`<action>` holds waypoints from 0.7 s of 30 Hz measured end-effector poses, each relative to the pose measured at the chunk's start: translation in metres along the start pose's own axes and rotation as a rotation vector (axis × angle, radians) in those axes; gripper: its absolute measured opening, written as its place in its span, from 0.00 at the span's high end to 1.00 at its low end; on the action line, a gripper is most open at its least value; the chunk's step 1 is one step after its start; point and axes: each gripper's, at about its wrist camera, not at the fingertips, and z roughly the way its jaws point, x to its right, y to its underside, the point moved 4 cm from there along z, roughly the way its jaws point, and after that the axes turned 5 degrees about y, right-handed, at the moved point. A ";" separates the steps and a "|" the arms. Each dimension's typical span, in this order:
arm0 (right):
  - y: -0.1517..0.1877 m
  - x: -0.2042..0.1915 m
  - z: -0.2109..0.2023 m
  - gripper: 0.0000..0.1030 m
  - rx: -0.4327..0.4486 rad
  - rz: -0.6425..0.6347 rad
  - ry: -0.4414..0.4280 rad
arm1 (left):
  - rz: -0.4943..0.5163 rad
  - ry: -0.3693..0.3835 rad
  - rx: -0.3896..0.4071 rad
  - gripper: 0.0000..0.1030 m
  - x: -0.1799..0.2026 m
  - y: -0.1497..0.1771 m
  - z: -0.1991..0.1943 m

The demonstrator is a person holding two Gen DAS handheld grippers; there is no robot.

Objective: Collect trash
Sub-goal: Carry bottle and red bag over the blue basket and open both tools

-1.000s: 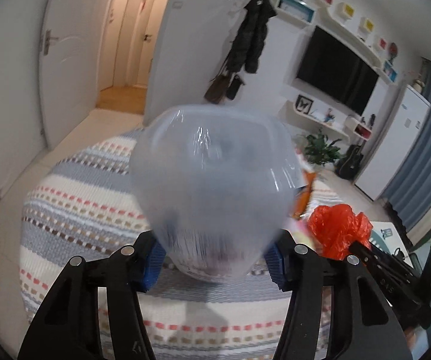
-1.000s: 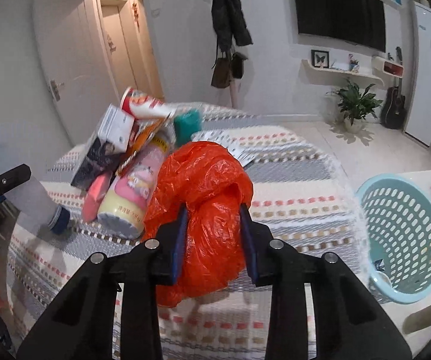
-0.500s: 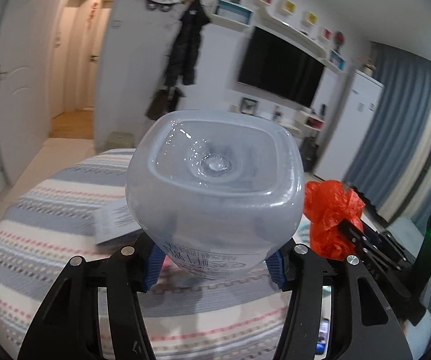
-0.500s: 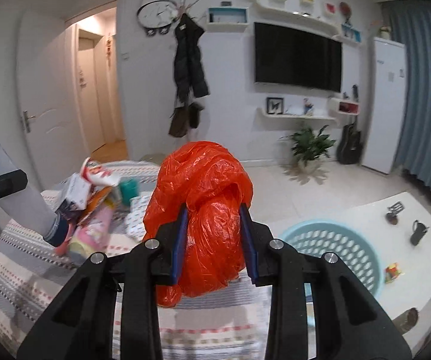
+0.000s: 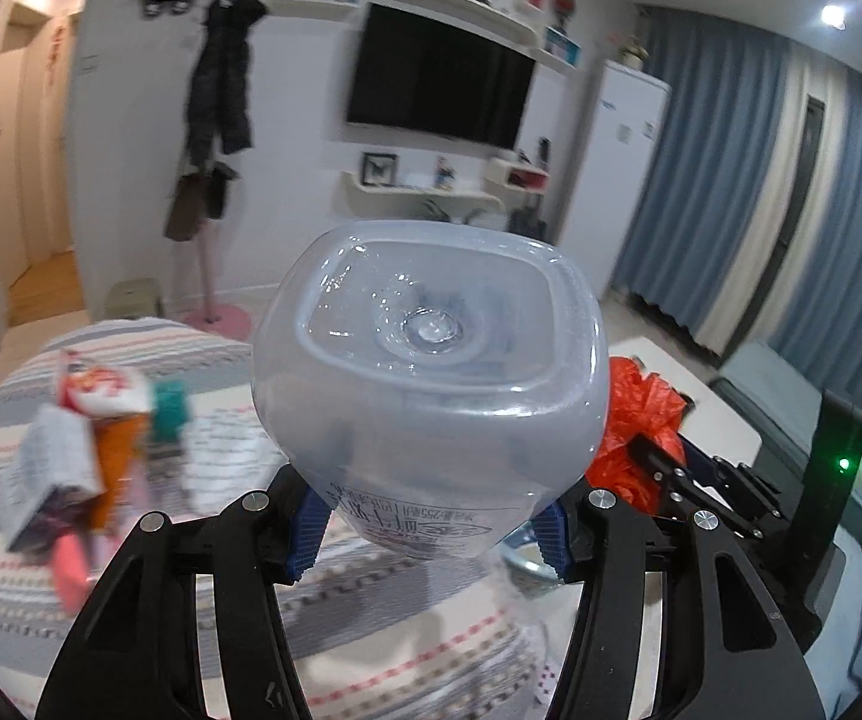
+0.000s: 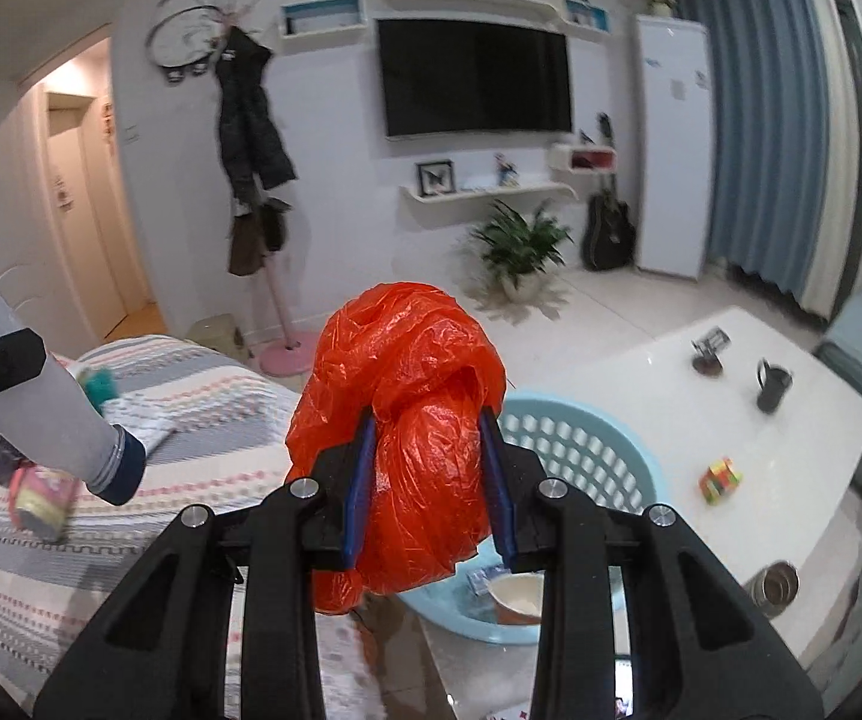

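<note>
My left gripper (image 5: 428,531) is shut on a clear plastic bottle (image 5: 428,378), held bottom-forward so its square base faces the camera. The same bottle (image 6: 53,420), with its dark blue cap, shows at the left edge of the right wrist view. My right gripper (image 6: 428,486) is shut on a crumpled orange plastic bag (image 6: 407,396). This bag (image 5: 640,426) peeks out to the right of the bottle in the left wrist view. A light blue perforated basket (image 6: 586,450) sits just behind and below the bag, with some items inside.
A pile of packaging (image 5: 83,438) lies on the striped bedspread (image 6: 203,414) to the left. A white table (image 6: 730,408) on the right carries a dark cup (image 6: 772,384), a colourful cube (image 6: 721,480) and a metal tin (image 6: 775,585). A coat stand (image 6: 251,180) and a plant (image 6: 520,246) stand by the far wall.
Both grippers have swung rightward from over the bed toward the basket and white table, each keeping its hold. The trash pile has slid to the left of both views.
</note>
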 end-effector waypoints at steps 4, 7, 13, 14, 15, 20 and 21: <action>0.015 0.025 0.021 0.71 -0.053 0.042 0.042 | -0.003 0.060 -0.067 0.47 0.015 0.004 0.047; 0.037 0.049 0.051 0.71 -0.166 0.084 0.112 | -0.015 0.103 -0.134 0.47 0.025 0.011 0.084; 0.074 0.081 0.093 0.69 -0.337 0.169 0.153 | -0.051 0.181 -0.262 0.47 0.042 0.024 0.155; 0.078 0.085 0.096 0.69 -0.347 0.179 0.158 | -0.046 0.179 -0.283 0.47 0.044 0.027 0.167; 0.080 0.089 0.098 0.69 -0.354 0.191 0.164 | -0.045 0.175 -0.293 0.47 0.045 0.029 0.172; 0.077 0.104 0.095 0.42 -0.344 0.253 0.164 | -0.035 0.172 -0.290 0.31 0.044 0.033 0.179; 0.075 0.105 0.092 0.42 -0.334 0.252 0.169 | -0.037 0.174 -0.281 0.29 0.043 0.031 0.177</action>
